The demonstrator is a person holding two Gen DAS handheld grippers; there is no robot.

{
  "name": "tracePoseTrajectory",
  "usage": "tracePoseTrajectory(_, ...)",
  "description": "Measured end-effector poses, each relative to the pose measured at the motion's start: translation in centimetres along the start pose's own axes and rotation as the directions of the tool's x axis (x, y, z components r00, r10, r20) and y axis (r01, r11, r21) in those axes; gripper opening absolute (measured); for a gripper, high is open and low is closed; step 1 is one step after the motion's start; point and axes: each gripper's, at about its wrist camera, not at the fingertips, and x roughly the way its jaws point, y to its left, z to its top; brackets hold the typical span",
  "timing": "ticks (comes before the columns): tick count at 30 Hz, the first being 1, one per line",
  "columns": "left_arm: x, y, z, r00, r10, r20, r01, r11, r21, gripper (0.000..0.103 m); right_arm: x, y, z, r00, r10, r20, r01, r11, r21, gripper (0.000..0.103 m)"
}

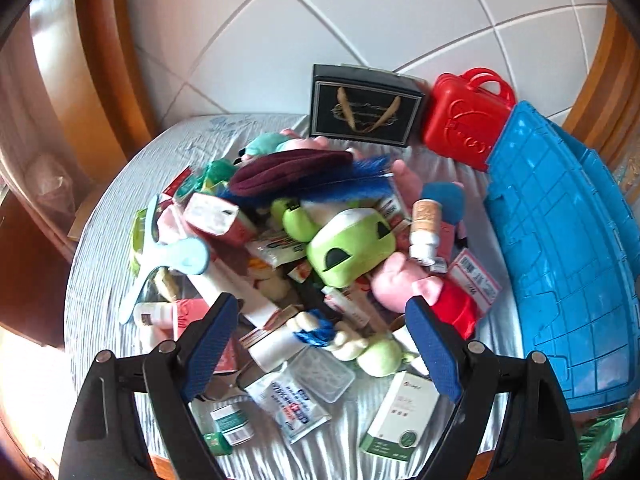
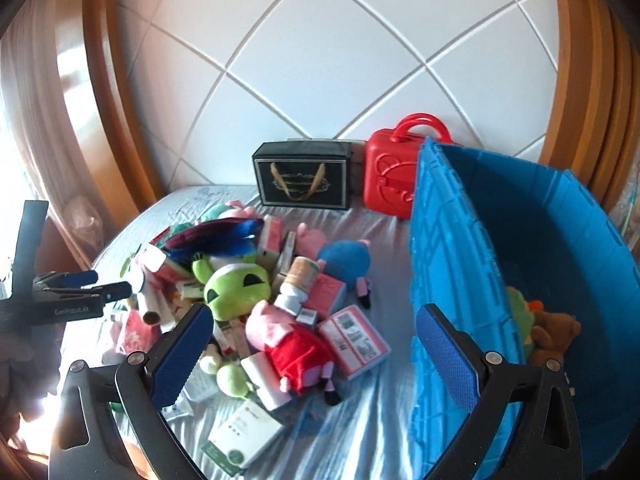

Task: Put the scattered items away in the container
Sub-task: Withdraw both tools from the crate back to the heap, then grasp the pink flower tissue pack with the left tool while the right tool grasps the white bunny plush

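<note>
Left tool (image 1: 316,340) open, empty, over the near edge of the heap on the bed (image 1: 100,248). Right tool (image 2: 308,354) open, empty. Pick a loose top item, likely the green plush (image 1: 348,246); grip its head squarely. Blue bin (image 2: 560,260) stands along the bed's right edge.

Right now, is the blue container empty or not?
Not empty: inside the blue container, a brown plush and a green toy lie at the bottom.
</note>
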Motion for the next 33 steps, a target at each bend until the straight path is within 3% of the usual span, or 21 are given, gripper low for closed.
tracePoseTrajectory(14,4.9,11.1,-3.6,0.996,0.046,-0.081,-0.049,0.998,-0.040,0.086,7.9,8.5,-4.1,0.990,-0.012,-0.142,0.008,1.000,-0.031,0.103)
tracePoseTrajectory(21,10.6,15.0,-5.9,0.985,0.071,-0.160,-0.086,0.992,-0.090,0.086,10.1,11.2,-5.3,0.978,-0.038,-0.204,0.025,0.997,-0.070,0.103)
tracePoseTrajectory(24,13.7,15.6,-6.4,0.979,0.043,-0.202,-0.067,0.991,-0.113,0.086,10.3,11.9,-5.2,0.976,-0.054,-0.212,0.036,0.996,-0.085,0.103)
tracePoseTrajectory(33,20.4,14.7,-7.7,0.940,0.076,-0.332,-0.104,0.992,-0.068,0.086,12.2,12.7,-7.5,0.971,-0.074,-0.226,0.043,0.989,-0.140,0.103)
